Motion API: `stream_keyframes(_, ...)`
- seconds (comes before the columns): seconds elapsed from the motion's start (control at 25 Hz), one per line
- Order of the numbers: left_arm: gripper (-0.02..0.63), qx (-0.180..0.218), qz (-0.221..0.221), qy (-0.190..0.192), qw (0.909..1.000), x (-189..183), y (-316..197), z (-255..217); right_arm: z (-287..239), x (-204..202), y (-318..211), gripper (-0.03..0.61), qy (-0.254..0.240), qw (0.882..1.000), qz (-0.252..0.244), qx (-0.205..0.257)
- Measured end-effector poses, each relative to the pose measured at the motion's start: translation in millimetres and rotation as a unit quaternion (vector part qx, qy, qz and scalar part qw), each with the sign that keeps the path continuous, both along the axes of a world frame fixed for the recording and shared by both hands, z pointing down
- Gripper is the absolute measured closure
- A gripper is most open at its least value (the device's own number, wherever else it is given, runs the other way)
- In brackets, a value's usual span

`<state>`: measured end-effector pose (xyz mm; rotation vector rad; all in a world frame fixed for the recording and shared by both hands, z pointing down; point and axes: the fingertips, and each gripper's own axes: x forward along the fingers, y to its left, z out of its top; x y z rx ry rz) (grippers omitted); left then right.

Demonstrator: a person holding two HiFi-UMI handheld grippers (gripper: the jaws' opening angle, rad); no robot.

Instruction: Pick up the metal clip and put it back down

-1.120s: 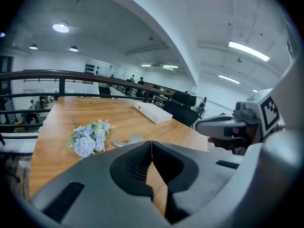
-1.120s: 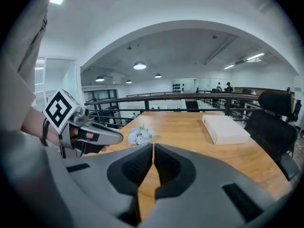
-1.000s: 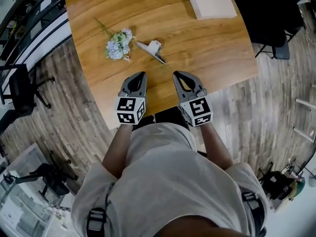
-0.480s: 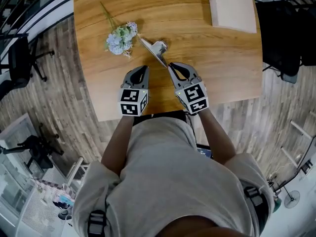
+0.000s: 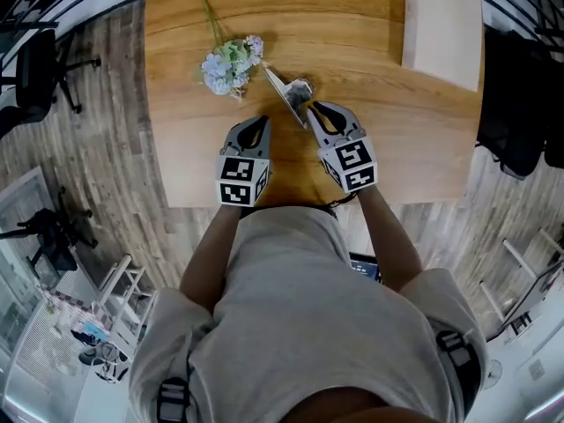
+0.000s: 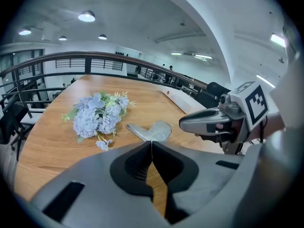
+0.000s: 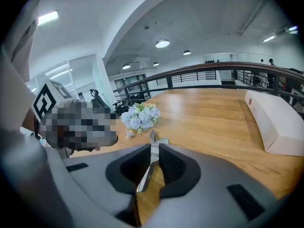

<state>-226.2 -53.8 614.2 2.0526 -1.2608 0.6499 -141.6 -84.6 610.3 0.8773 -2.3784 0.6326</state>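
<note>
Right gripper: jaws a mere sliver apart, just now opening, the thin strip of the metal clip showing in the slit between them and running on beneath. No sign of the pads pressing on it; nothing held, to judge by the clip lying flat. Left gripper: jaws pressed tight together, nothing between, idle.

Outward from there, all reckoned from the flower bunch. Metal clip flat on the table, just beside the bunch on its right in the head view, one end almost at the blossoms, the other slanting away toward the person. Right gripper at that farther end. Left gripper nearer the person than the bunch, apart from it and from the clip. Well apart from the bunch, at the table's far right side, a pale flat box.

Step in hand, by judgement: the approach to the pick-up, with the lift not yet begun and the putting-down to come after it. Next move: open wider, just enough to straddle the strip; settle lower over it; close squarely on the metal; then raise straight up, away from the blossoms. Care called for: thin, smooth metal lying flat, likely to slip or skid toward the bunch under a glancing pinch.
</note>
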Motion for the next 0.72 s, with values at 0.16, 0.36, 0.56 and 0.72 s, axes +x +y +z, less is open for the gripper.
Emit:
stream_keyframes(0.16, 0.589, -0.007, -0.01, 0.005, 0.9999, 0.1, -1.6, 5.1, 10.5, -1.7, -11.6, 0.431, -0.021, 0.999, -0.003, -0.035)
stream_keyframes(0.36, 0.589, -0.012, -0.023, 0.01, 0.9996, -3.8, -4.2, 8.4, 23.4, -4.4, -26.1, 0.405, -0.04, 0.997, 0.003, -0.064)
stream_keyframes(0.56, 0.589, -0.016, -0.035, 0.013, 0.9992, -13.2, -2.2, 9.7, 34.3, -17.0, -32.0, 0.399, -0.073, 0.991, 0.006, -0.109)
stream_keyframes(0.72, 0.589, -0.017, -0.037, 0.018, 0.999, -22.5, 1.2, 7.7, 40.6, -25.9, -32.9, 0.399, -0.075, 0.989, 0.004, -0.13)
